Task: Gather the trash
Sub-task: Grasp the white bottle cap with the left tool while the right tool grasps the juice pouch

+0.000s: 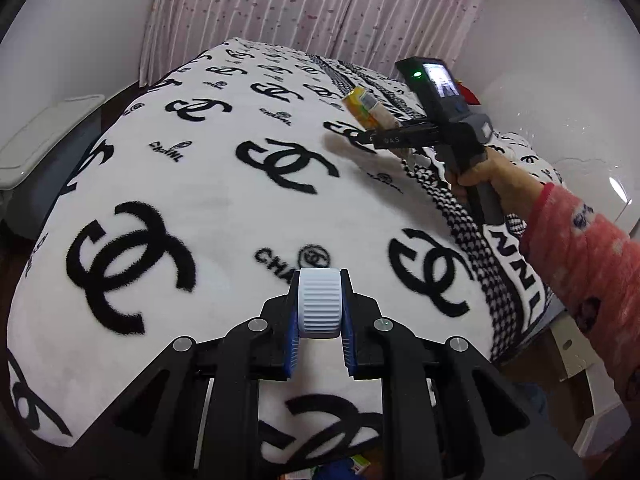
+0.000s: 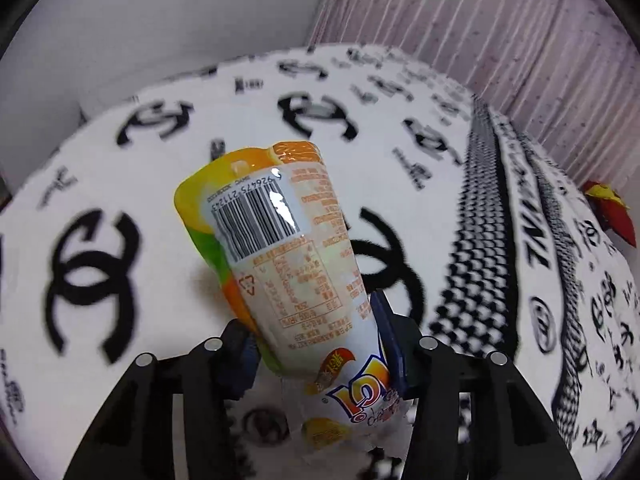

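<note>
My left gripper [image 1: 320, 332] is shut on a white ribbed bottle cap [image 1: 319, 304], held just above the white blanket with black logos [image 1: 224, 208]. My right gripper [image 2: 320, 344] is shut on an orange and white drink bottle [image 2: 276, 240] with a barcode label, lifted above the bed. In the left wrist view the right gripper [image 1: 372, 138] shows at the upper right, held by a hand in a pink sleeve, with the bottle [image 1: 366, 110] sticking out of it.
A pink curtain [image 1: 312, 4] hangs behind the bed. A white lidded bin [image 1: 44, 132] stands left of the bed. A red and yellow item [image 2: 610, 210] lies at the bed's far right. Colourful wrappers [image 1: 340, 466] show below my left gripper.
</note>
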`<state>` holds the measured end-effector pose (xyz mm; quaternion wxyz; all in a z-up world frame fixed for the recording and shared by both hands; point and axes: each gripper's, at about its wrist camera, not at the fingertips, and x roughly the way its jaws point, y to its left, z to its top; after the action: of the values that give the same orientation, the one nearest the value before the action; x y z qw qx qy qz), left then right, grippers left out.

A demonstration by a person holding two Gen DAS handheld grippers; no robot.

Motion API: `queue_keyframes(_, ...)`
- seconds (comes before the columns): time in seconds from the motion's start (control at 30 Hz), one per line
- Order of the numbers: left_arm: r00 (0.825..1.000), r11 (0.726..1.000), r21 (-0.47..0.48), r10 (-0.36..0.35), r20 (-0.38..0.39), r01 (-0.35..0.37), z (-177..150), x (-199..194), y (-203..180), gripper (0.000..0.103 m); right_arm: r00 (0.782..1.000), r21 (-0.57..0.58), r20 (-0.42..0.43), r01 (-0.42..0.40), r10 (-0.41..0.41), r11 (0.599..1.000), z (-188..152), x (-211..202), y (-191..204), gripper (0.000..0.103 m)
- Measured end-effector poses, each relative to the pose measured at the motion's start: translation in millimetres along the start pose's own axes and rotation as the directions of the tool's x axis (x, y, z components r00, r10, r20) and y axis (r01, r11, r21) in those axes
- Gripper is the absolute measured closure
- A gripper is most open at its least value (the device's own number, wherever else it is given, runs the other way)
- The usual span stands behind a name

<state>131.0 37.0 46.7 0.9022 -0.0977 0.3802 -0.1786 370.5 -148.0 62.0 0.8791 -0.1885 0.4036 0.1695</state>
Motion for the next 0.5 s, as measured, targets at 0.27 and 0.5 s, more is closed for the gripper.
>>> queue_keyframes(0.27,1.000,0.999,0.047,0.000,0.025,-0.001,-9,-30,-25,0.087,0.980,0.072,0.086,-0.183,0.177,0.980,-49,-115,32,0.054)
queue_keyframes(0.5,0.999,0.993,0.112,-0.019,-0.030,0.023,-46,-52,-47,0.087,0.931,0.071,0.149,-0.347,0.334,0.935,-138,-213,83,0.054)
